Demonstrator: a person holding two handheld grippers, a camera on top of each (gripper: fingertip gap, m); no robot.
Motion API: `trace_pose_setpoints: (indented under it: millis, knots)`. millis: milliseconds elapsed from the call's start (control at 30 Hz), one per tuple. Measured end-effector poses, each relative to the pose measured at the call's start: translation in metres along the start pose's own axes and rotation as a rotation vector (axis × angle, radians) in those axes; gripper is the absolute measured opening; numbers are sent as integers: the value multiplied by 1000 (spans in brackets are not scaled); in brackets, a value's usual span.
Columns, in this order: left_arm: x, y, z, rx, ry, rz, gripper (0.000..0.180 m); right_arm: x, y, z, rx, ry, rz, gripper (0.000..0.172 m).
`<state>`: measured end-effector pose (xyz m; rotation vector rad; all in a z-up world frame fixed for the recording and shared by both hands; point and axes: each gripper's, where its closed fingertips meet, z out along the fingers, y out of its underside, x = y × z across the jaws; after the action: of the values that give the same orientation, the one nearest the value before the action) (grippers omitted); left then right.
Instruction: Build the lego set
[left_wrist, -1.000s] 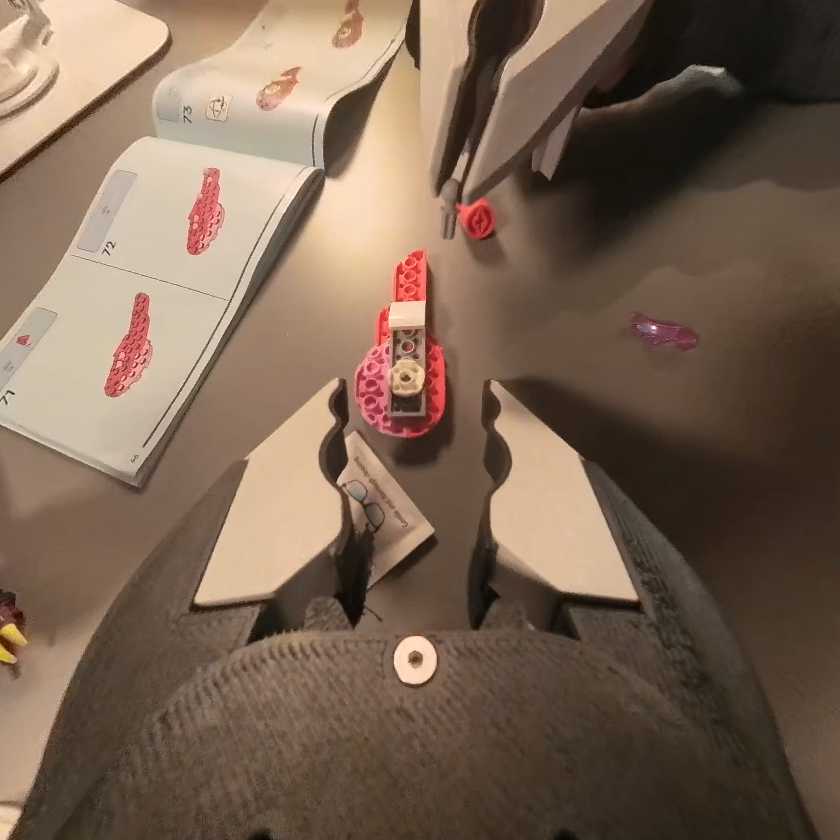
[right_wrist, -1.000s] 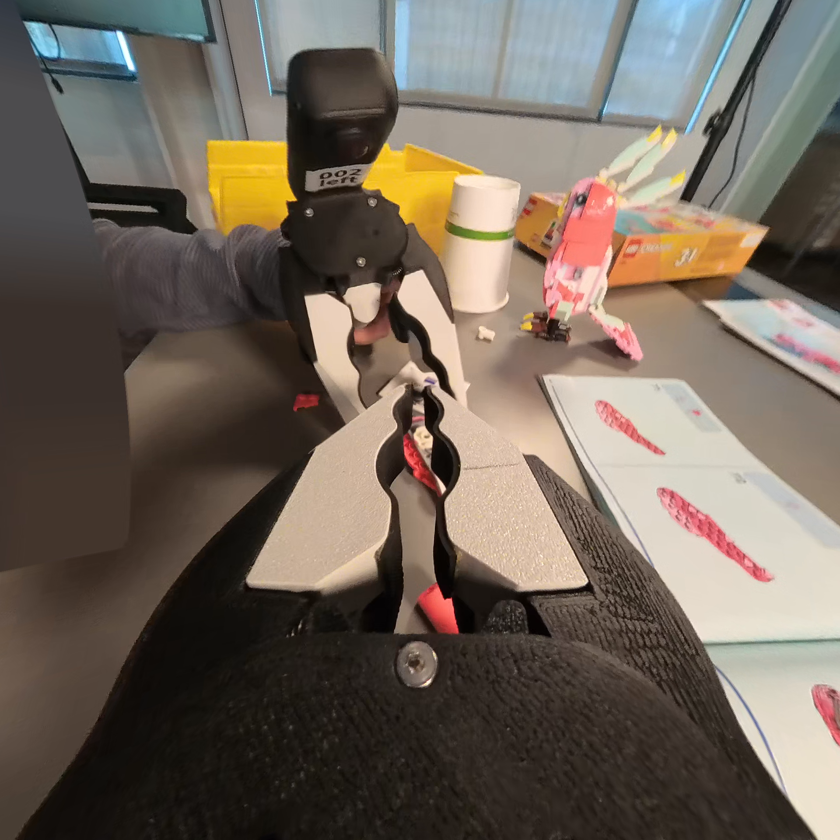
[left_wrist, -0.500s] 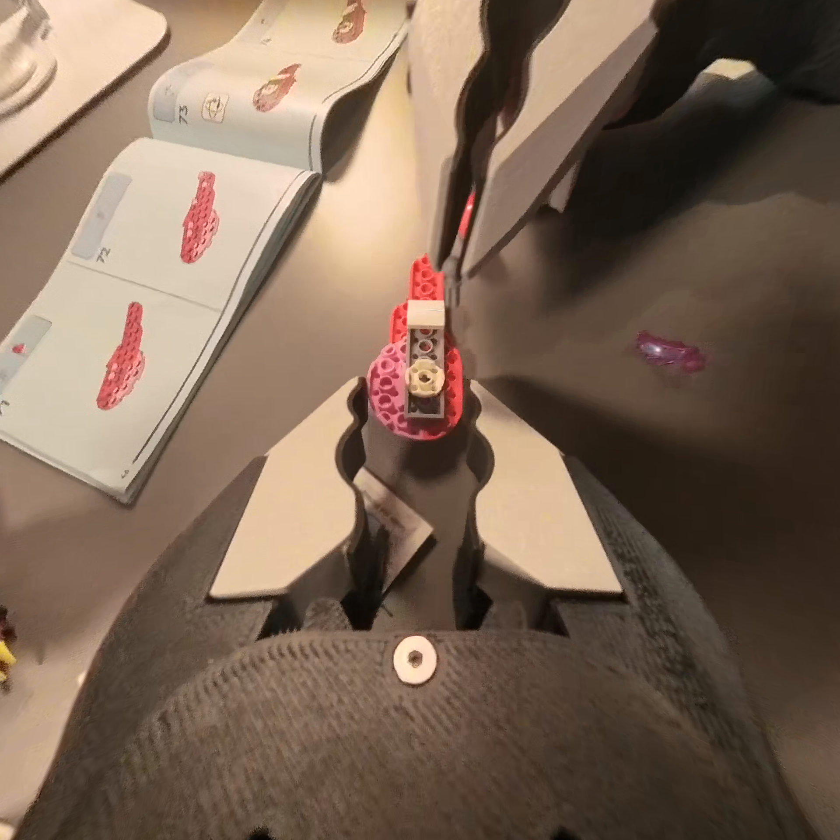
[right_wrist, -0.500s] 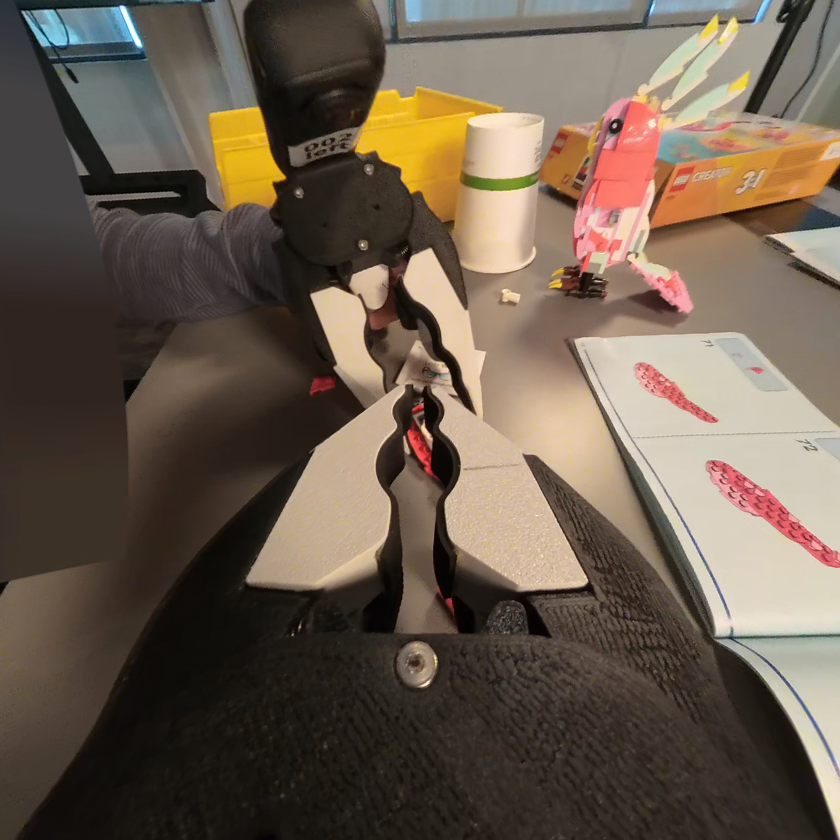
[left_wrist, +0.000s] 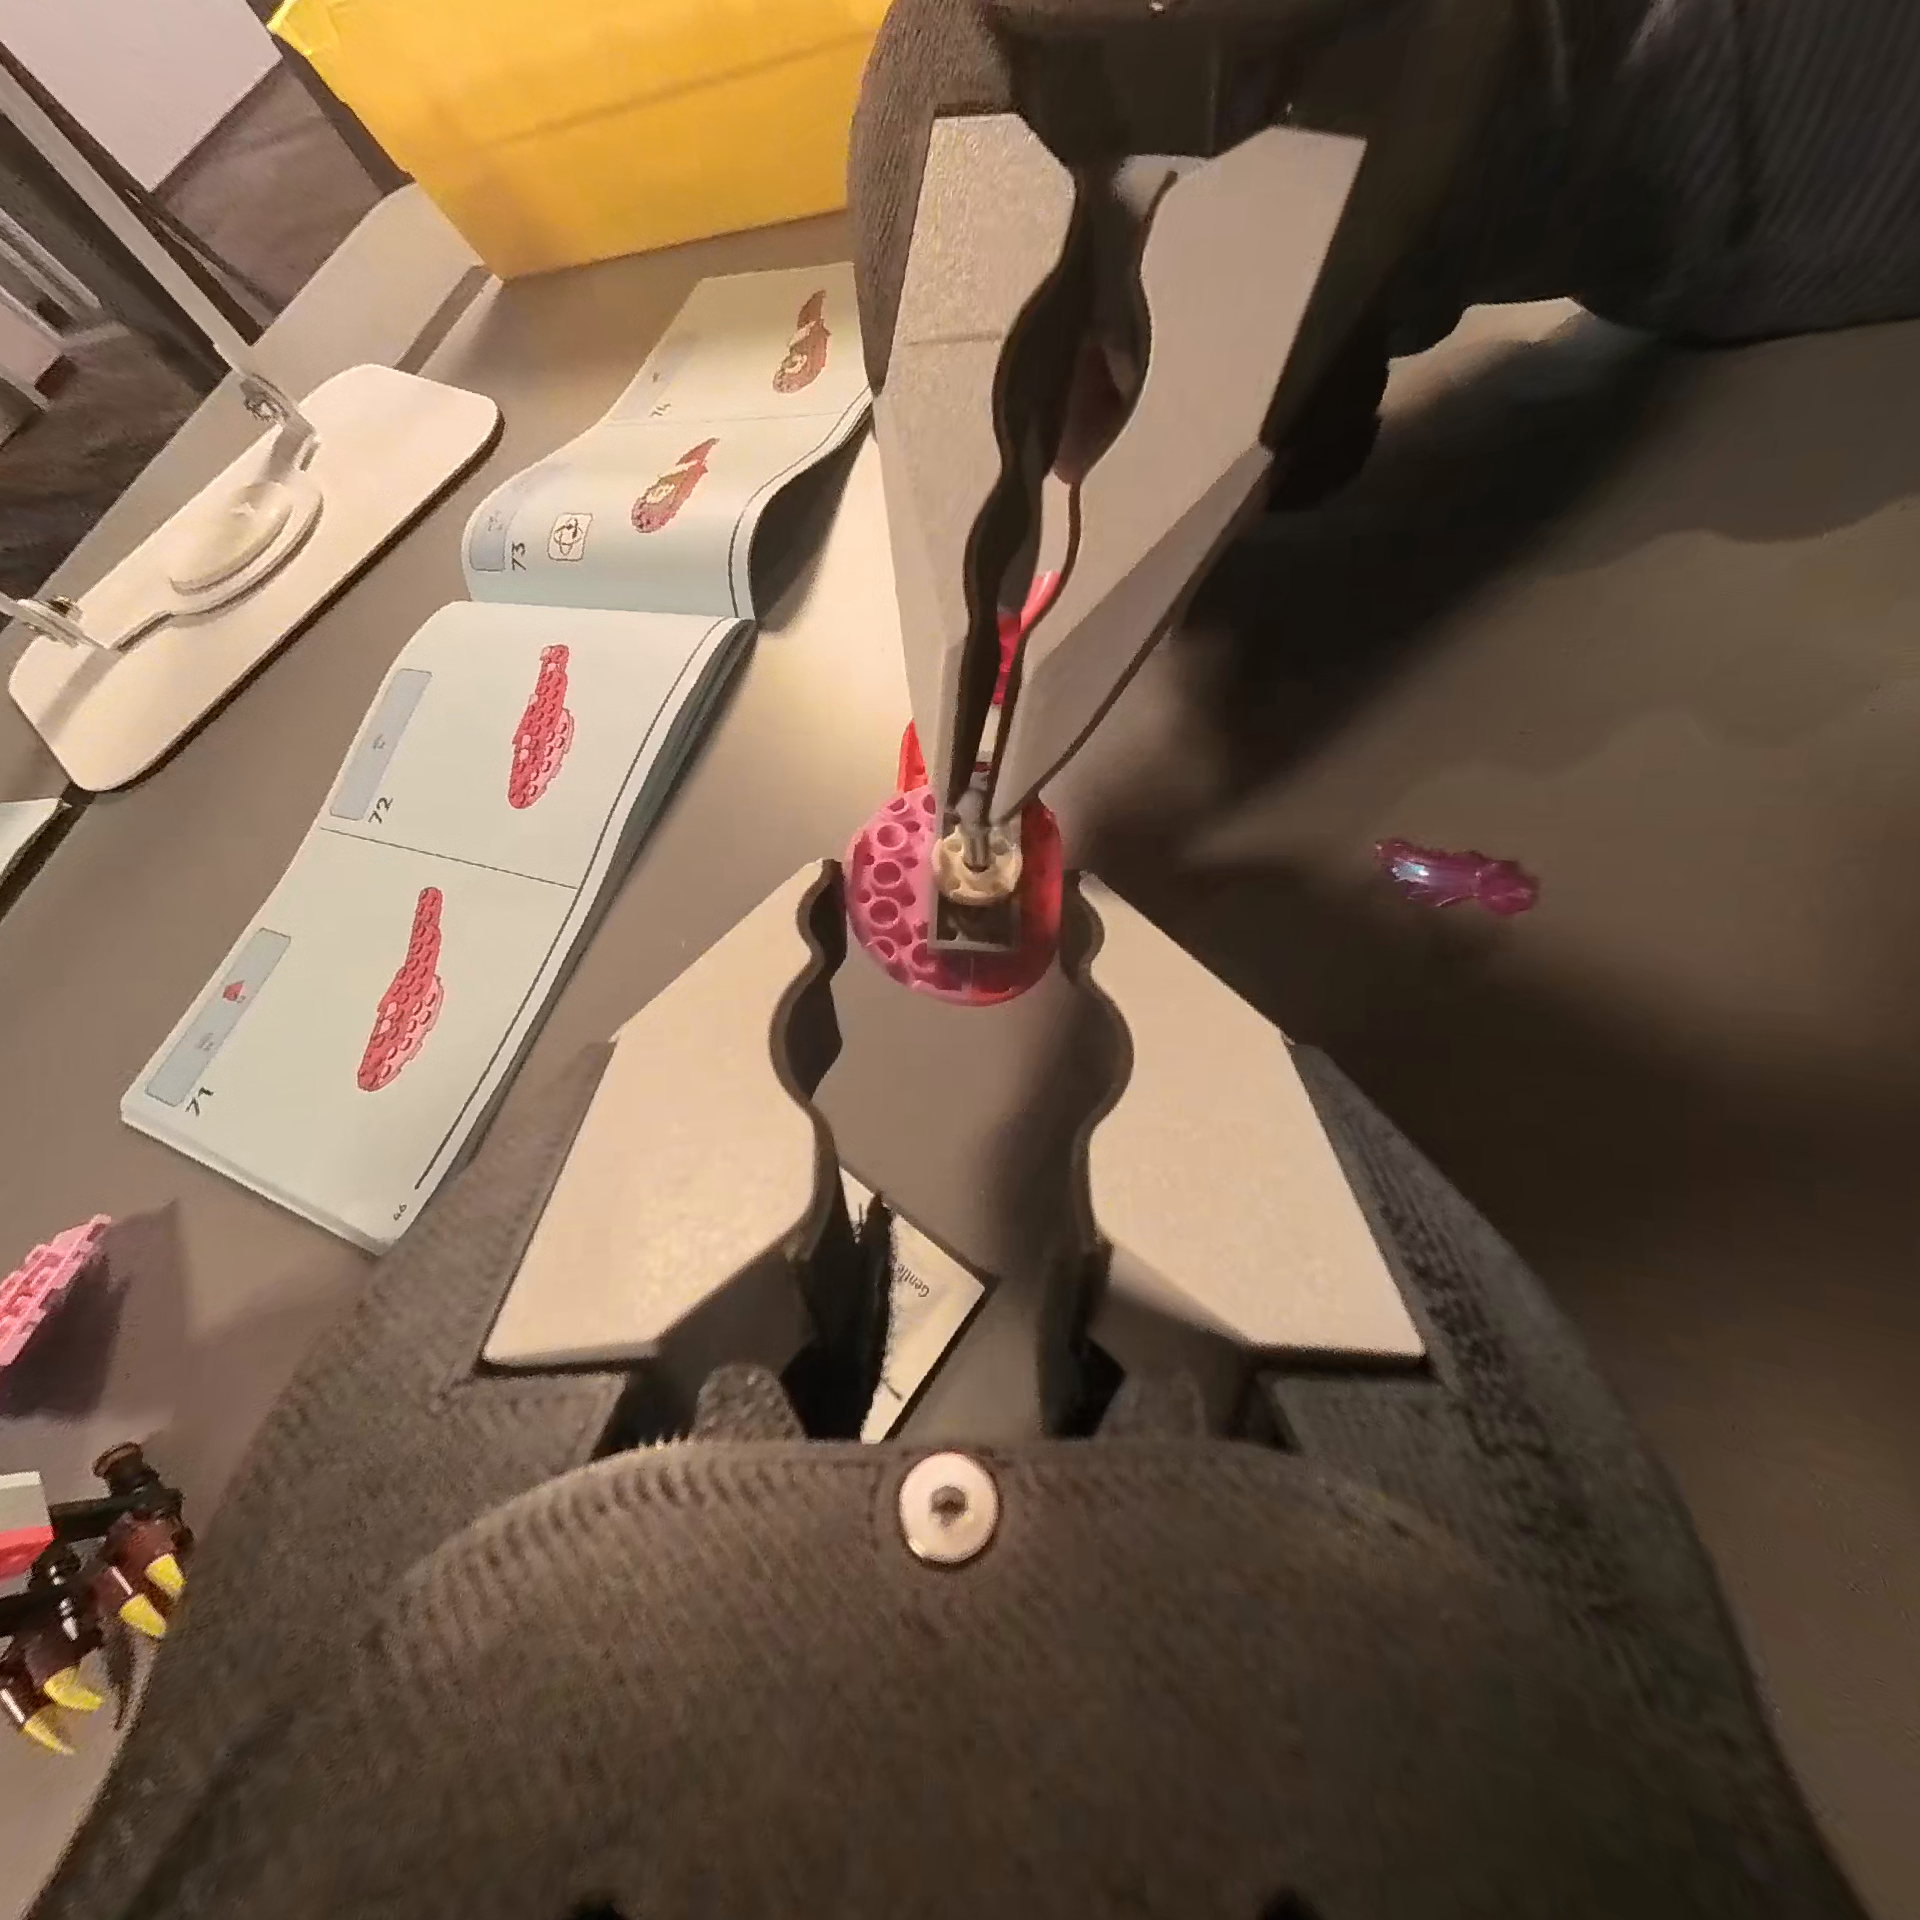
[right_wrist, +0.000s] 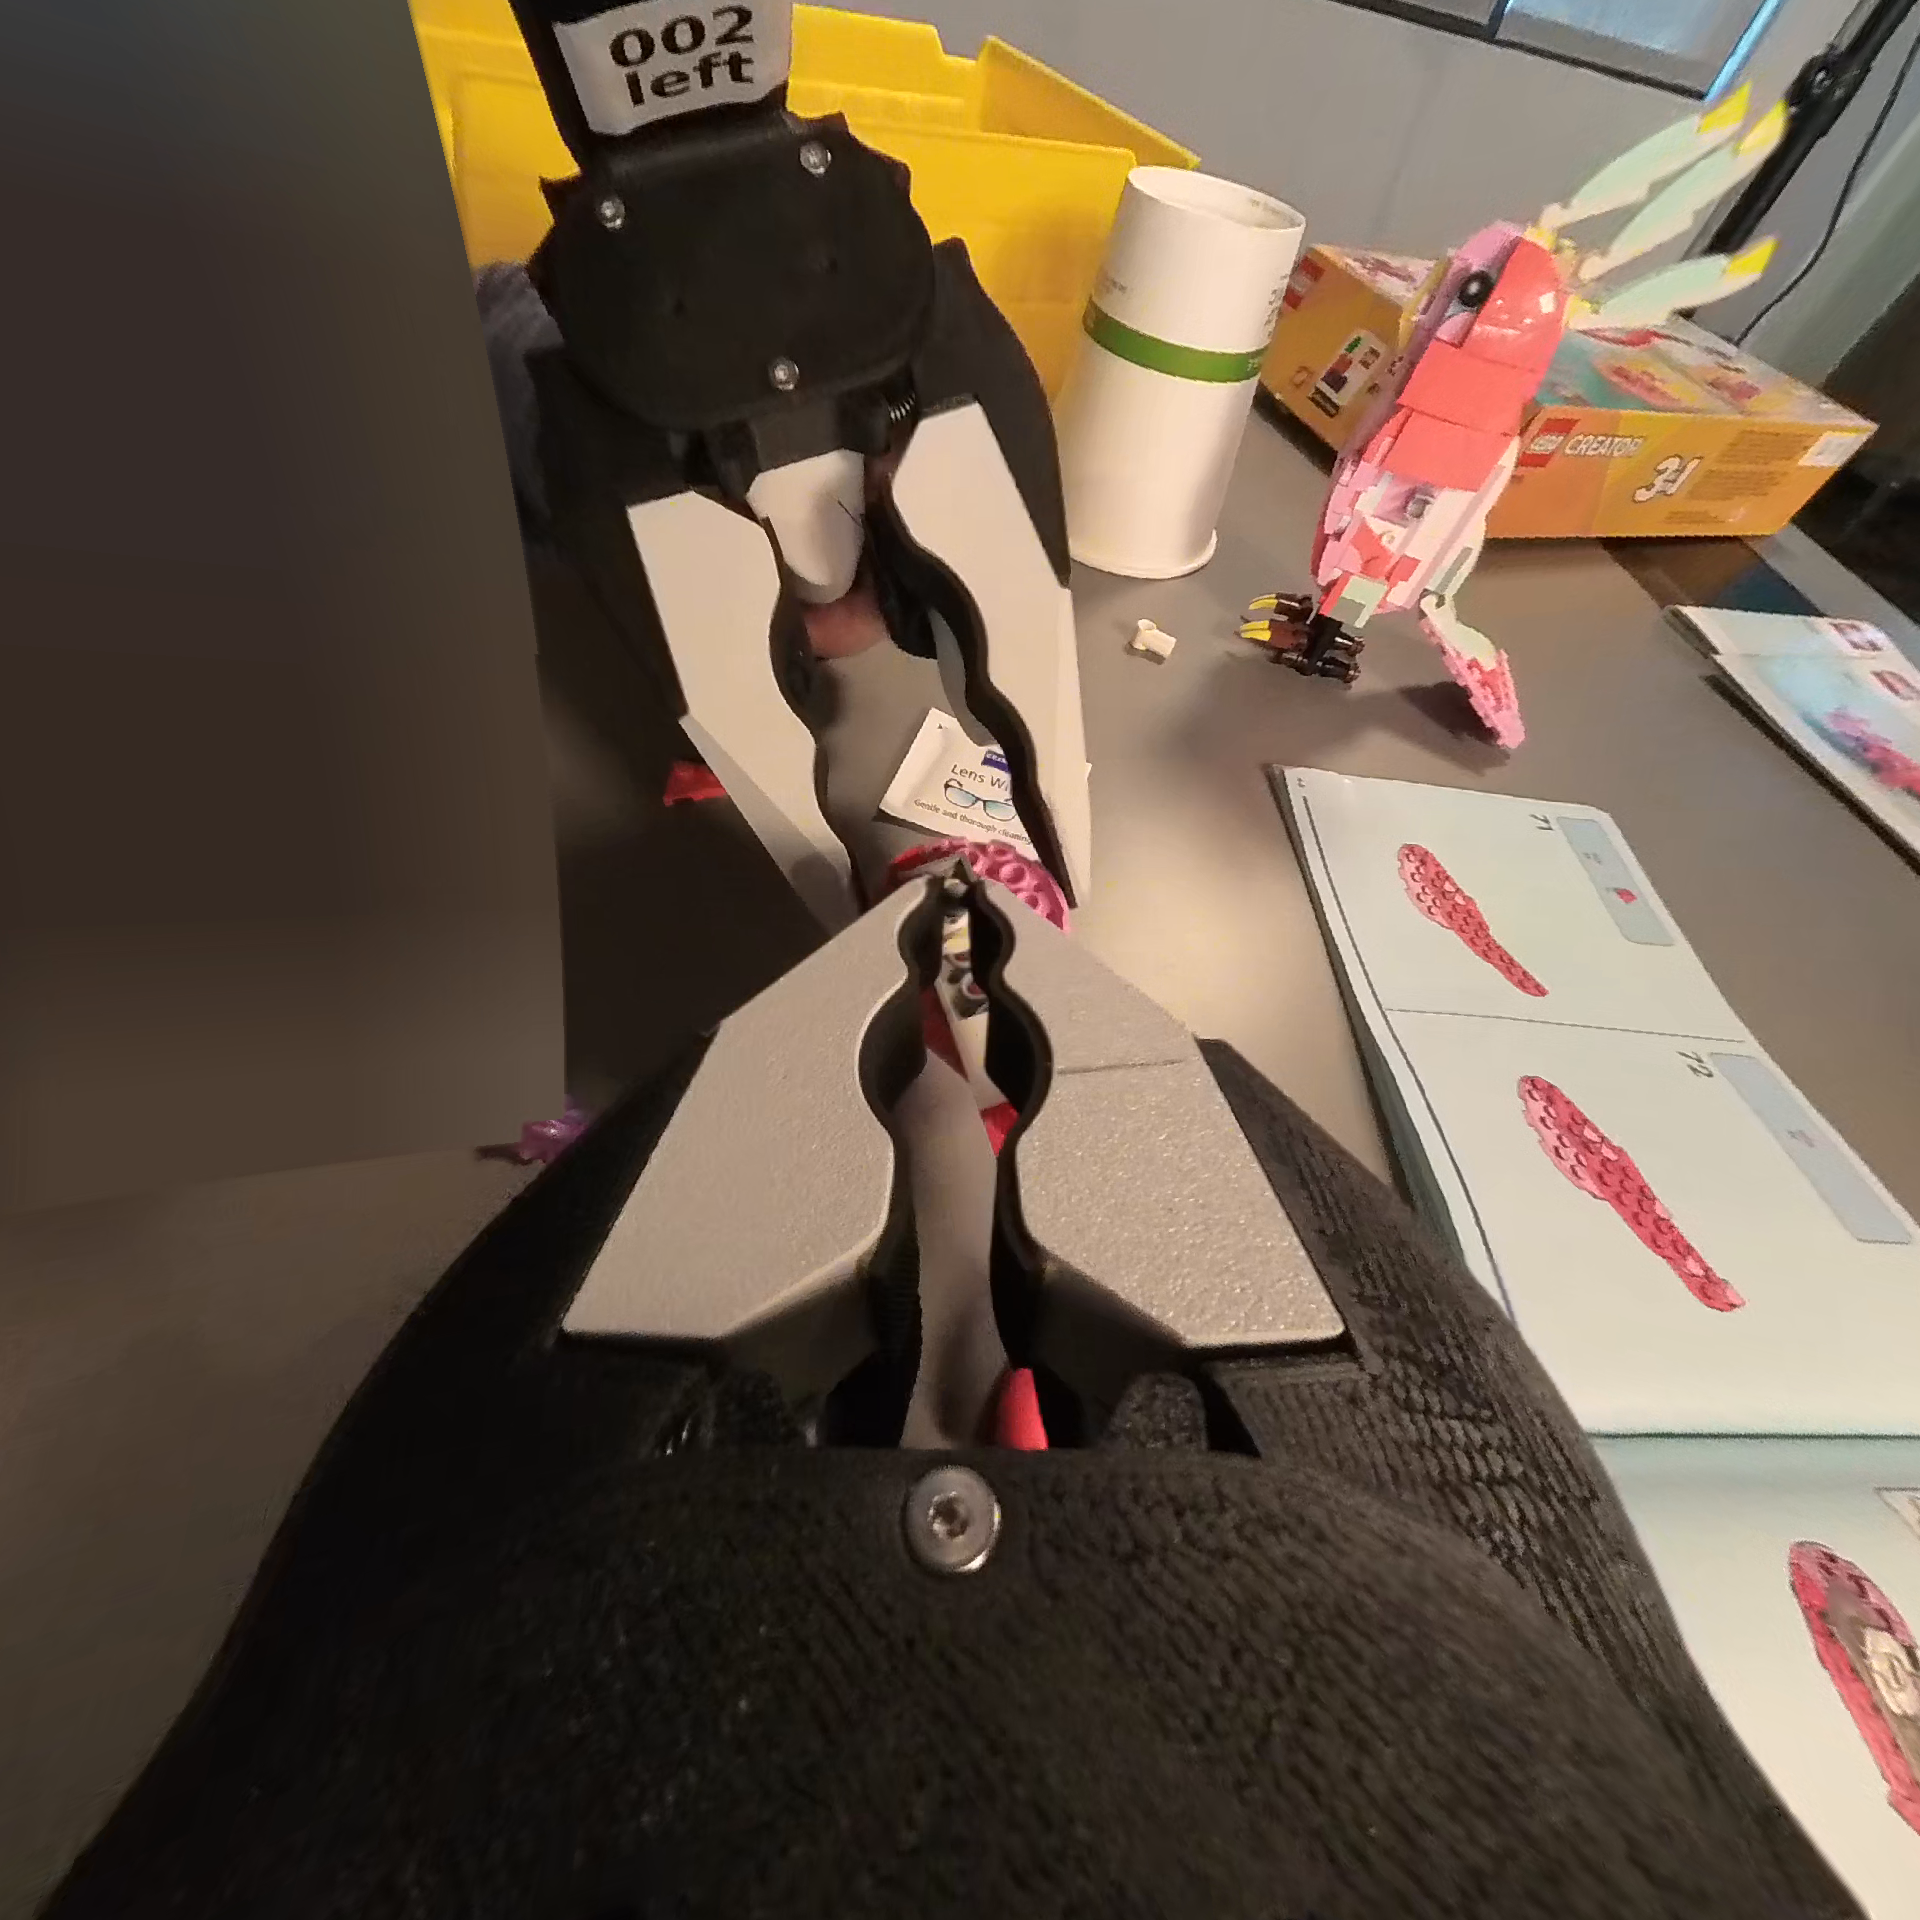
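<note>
Left gripper (left_wrist: 951, 914) pinches the light, rigid wing plate (left_wrist: 894, 914) edgewise; right gripper (left_wrist: 977, 821) pinches a small grey pin (left_wrist: 975, 831), easily dropped.

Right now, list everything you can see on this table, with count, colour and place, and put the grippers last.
Wing-shaped brick plate: one, pink and red, table centre, between the left fingertips.
Grey pin: one, in the right gripper's tips, standing in a cream round piece on the plate.
Instruction booklet: one, pale blue, open beside the plate.
Brick bird: one, pink, by an orange box.
Cup: one, white with a green band.
Yellow bin: one, far edge.
Purple clear piece: one, loose.
Wipe sachet: one, white.
Left gripper: fingertips against the plate's sides.
Right gripper: shut on the pin.
</note>
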<state>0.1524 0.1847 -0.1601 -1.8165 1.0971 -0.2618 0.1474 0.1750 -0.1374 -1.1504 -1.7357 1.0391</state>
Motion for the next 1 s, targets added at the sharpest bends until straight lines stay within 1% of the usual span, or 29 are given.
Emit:
trace_pose_setpoints:
  millis: [333,567,800,1000]
  knots:
    - [-6,2,2,-19,-46,-43,40,5,3,2,-69,87,-95,2]
    - [-7,1,4,-25,-70,-36,40,6,3,4,-104,130,-160,2]
    - [-12,0,3,-15,-111,-17,40,9,2,5,-88,150,-143,2]
    - [-21,2,2,-16,-161,-27,40,18,2,8,-95,219,-125,2]
